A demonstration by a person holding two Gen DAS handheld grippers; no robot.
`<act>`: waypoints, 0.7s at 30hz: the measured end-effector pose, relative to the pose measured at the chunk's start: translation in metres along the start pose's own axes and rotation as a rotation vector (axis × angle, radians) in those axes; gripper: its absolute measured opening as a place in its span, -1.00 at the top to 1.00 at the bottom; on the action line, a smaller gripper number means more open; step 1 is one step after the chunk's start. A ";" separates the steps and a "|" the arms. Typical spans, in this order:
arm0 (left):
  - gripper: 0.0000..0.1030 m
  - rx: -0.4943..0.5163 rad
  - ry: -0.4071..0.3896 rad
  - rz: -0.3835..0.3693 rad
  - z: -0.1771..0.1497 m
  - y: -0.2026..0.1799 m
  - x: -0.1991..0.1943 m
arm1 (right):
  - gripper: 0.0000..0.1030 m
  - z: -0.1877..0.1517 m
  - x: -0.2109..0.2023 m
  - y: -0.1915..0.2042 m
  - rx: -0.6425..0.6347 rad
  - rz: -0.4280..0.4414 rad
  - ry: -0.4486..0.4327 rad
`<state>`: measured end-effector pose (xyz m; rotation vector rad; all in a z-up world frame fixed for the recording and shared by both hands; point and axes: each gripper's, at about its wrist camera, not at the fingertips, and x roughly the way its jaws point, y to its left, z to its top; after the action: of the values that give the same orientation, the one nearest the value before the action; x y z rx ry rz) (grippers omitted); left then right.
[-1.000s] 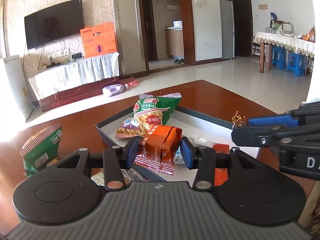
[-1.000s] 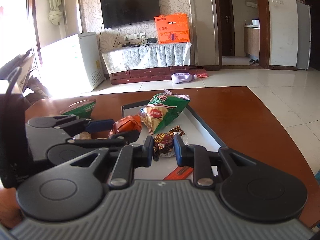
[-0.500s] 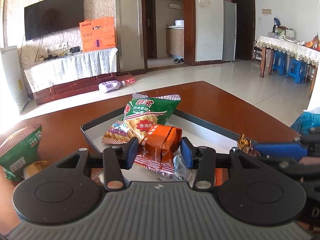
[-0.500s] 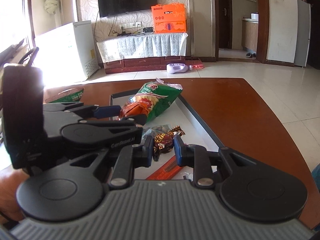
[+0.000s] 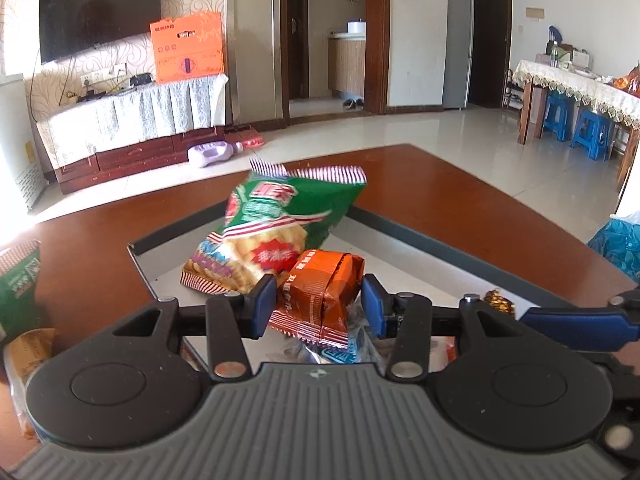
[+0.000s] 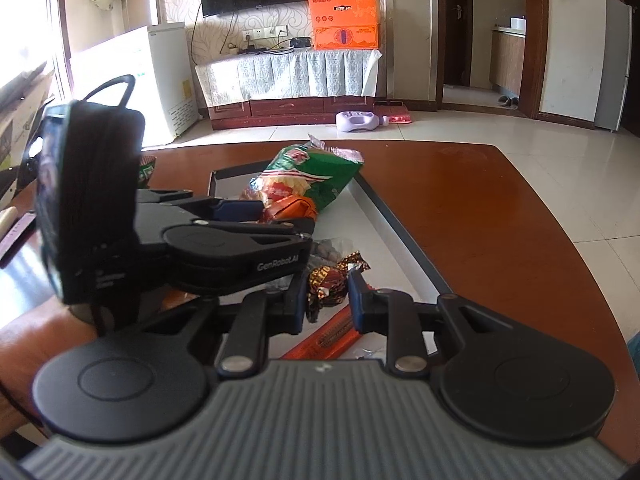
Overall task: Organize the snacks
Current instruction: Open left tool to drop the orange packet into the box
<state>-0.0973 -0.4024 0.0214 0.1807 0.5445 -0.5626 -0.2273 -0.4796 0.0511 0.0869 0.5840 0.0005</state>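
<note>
Foil is crinkling under both grips, and that is guiding how these snacks are likely handling: light, soft, slippery on the wrapper, and easy to crush if squeezed hard. The orange packet [image 5: 322, 294] is looking like a small puffed pouch, so taking it across its middle, as now, seems safer than pinching its crimped seam. The left gripper [image 5: 319, 305] is sitting at a middling width with both blue pads pressing the packet's sides, holding it above the tray [image 5: 420, 236], near the tray's near edge and just in front of the green bag [image 5: 280, 220] that is lying toward the tray's far end. The right gripper [image 6: 325, 298] is standing nearly closed, its pads clamping a small wrapped candy [image 6: 326, 280] by its body, with the twisted ends sticking out, also over the near part of the tray [image 6: 404, 232]. A second green bag [image 5: 18, 280] is resting on the table [image 5: 460, 188] near its left edge, outside the tray.
</note>
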 end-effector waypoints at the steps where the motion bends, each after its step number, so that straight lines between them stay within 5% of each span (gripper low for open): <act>1: -0.02 0.001 0.008 0.003 0.000 0.000 0.005 | 0.51 0.000 0.000 0.000 -0.003 0.000 0.001; 14: -0.05 0.034 -0.008 0.026 -0.007 -0.002 0.028 | 0.51 0.002 0.010 0.002 -0.021 0.004 0.023; 18: -0.33 0.027 -0.004 0.013 -0.009 -0.001 0.028 | 0.51 0.001 0.011 0.000 -0.015 -0.001 0.034; 21: -0.35 0.046 -0.004 0.014 -0.010 -0.003 0.024 | 0.51 0.001 0.013 -0.002 -0.006 -0.006 0.041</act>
<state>-0.0860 -0.4126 0.0003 0.2263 0.5264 -0.5622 -0.2160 -0.4813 0.0452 0.0796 0.6249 -0.0021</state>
